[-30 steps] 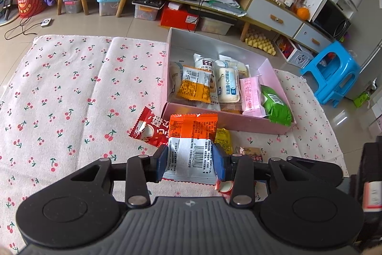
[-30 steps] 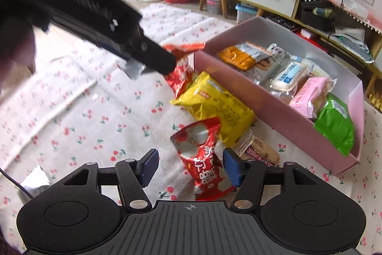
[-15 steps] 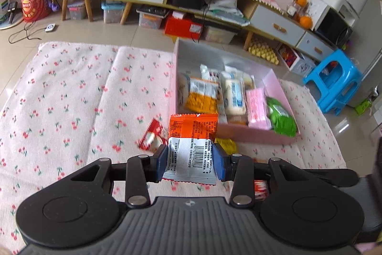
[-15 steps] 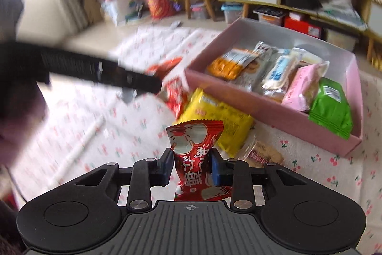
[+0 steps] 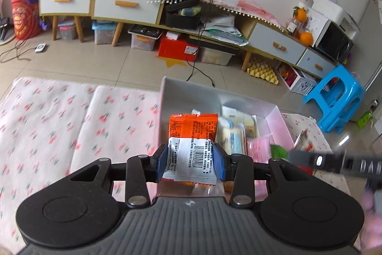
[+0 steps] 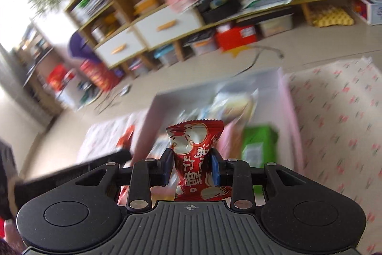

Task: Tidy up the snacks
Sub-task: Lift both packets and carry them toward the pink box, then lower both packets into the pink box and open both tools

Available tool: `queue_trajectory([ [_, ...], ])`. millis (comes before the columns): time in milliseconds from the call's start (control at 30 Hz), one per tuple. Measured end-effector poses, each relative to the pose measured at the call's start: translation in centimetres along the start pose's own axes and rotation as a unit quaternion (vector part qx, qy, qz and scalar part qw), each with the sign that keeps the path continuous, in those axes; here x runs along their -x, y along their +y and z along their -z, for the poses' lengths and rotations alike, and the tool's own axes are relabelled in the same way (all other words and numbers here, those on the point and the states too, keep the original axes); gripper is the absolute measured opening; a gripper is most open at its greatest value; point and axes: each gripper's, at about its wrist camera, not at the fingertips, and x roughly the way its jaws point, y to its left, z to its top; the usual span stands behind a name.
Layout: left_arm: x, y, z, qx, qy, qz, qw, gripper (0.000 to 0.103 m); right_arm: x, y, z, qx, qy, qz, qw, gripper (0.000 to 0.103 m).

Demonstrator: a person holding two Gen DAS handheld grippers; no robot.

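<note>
Snacks already fill much of the pink box (image 5: 284,128), so the sorting looks well along. The left hand-held gripper (image 5: 190,163) pinches an orange-and-white packet (image 5: 193,135) above the box; the right hand-held gripper (image 6: 191,169) clamps a red packet (image 6: 194,147) over it. Both await dropping; blur hides any strays.

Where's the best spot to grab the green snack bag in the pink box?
Judging by its pose, take the green snack bag across its two long edges, near the middle, coming from above. It lies flat beside the pink box's wall, so a side approach looks blocked.
</note>
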Motion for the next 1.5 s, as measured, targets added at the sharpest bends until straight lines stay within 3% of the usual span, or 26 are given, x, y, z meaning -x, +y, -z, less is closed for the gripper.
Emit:
queue_trajectory([
  [267, -3.9, -1.2, -1.4, -0.025, -0.004, -0.001, 0.9997, 0.038, -4.4, -3.1, -3.9, -0.008, -0.016, 0.058, 0.998, 0.032],
  [500, -4.7, -0.7, -1.4, -0.036, -0.007, -0.012, 0.9992, 0.039, -6.0, -4.1, -4.4, -0.005, -0.023, 0.069, 0.997, 0.034],
  [567, -4.7, -0.8, -1.5, -0.041, -0.01, -0.009, 0.9991, 0.042, -6.2, -4.2, -4.4, -0.003, -0.027, 0.073, 0.997, 0.035],
  [633, -4.5, -0.9, -1.7, -0.045, -0.015, -0.008, 0.9988, 0.056, -6.2, -4.4, -4.5, -0.008, -0.024, 0.074, 0.997, 0.047],
  [667, -4.2, -1.0, -1.7, -0.047, -0.018, -0.005, 0.9987, 0.059, -6.1, -4.5, -4.5, -0.015, -0.023, 0.072, 0.997, 0.064],
  [700, -4.1, -1.0, -1.7, -0.048, -0.022, -0.004, 0.9986, 0.065, -5.9, -4.6, -4.4, -0.02, -0.025, 0.068, 0.997, 0.069],
  [1067, -1.2, -2.6, -1.3, -0.075, -0.021, -0.011, 0.9969, 0.08, -2.1, -3.1, -3.6, 0.002, -0.028, 0.058, 0.998, 0.07],
  [1233, 1.1, -2.8, -0.7, -0.081, -0.025, -0.016, 0.9962, 0.091, 0.5, -2.2, -2.8, 0.005, -0.034, 0.054, 0.998, 0.076],
  [1500, 4.1, -2.3, 0.7, -0.084, -0.021, -0.043, 0.9953, 0.099, 4.0, -0.6, -0.7, 0.021, -0.036, 0.045, 0.998, 0.083],
])
